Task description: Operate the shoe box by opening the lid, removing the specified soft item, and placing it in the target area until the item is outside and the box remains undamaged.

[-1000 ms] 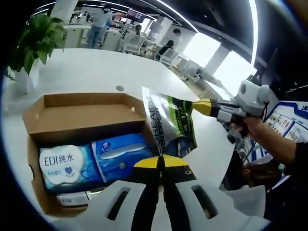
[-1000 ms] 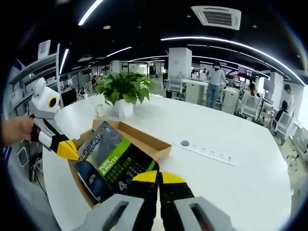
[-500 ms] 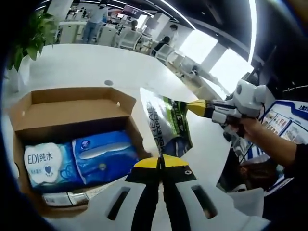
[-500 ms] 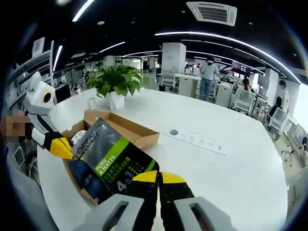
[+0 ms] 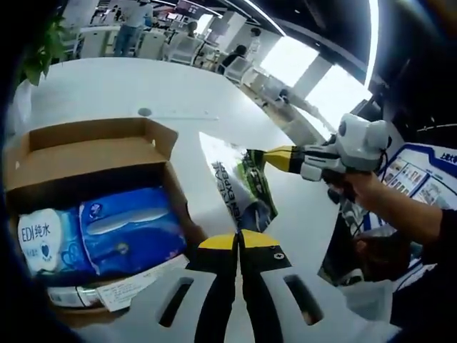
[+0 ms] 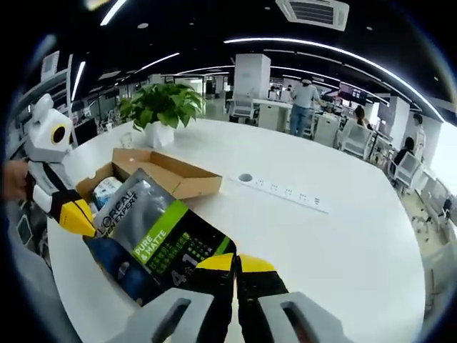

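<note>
You can read "L'OREAL MEN EXPERT", "PURE & MATTE" and "4in1" on the dark-and-green pouch (image 6: 153, 246), and "EDI纯水" on the wipes pack (image 5: 41, 239) in the shoe box (image 5: 86, 146).

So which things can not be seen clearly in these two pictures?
- Box, left gripper view: its near corner is cut off by the dark edge.
- Box contents, right gripper view: mostly hidden behind the pouch.
- Pouch's lower text, left gripper view: covered by the left gripper.
- Label print in the box: too small to read.
</note>
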Demonstrator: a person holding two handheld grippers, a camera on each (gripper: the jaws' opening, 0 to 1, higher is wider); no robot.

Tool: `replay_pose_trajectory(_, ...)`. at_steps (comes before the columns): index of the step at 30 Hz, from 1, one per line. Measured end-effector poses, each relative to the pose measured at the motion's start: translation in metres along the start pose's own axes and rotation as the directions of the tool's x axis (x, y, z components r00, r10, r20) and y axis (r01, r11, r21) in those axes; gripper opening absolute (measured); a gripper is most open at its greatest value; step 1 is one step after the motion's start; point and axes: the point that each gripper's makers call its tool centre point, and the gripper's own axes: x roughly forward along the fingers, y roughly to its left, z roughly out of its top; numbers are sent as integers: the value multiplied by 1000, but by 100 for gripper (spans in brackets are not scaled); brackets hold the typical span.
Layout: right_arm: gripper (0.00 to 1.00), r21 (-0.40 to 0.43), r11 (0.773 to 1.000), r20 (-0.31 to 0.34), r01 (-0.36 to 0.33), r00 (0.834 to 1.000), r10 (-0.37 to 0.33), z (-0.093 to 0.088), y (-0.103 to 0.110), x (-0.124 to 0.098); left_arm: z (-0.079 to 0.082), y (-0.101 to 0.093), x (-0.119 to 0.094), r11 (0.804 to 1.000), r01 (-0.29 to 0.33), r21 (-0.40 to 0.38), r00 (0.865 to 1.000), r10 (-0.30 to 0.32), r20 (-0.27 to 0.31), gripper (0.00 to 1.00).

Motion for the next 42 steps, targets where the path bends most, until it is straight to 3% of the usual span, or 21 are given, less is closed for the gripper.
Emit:
replay_pose_trajectory(12,0,7,1000,-31,15,999,-15,-19,-12,14,-11,-5,23,999,-46,-5,998,46,-50,0)
replay_pose_trajectory(22,0,-14,1000,-46,10,999,-11,-29,-17,24,-20,-7,36,996,-77,35,992,80,-94,0)
replay_pose_trajectory(42,0,-18,1000,-101,-4,995,2,-52,-15,50,-26,-2,45,994,-107,2,989,106,-98,0)
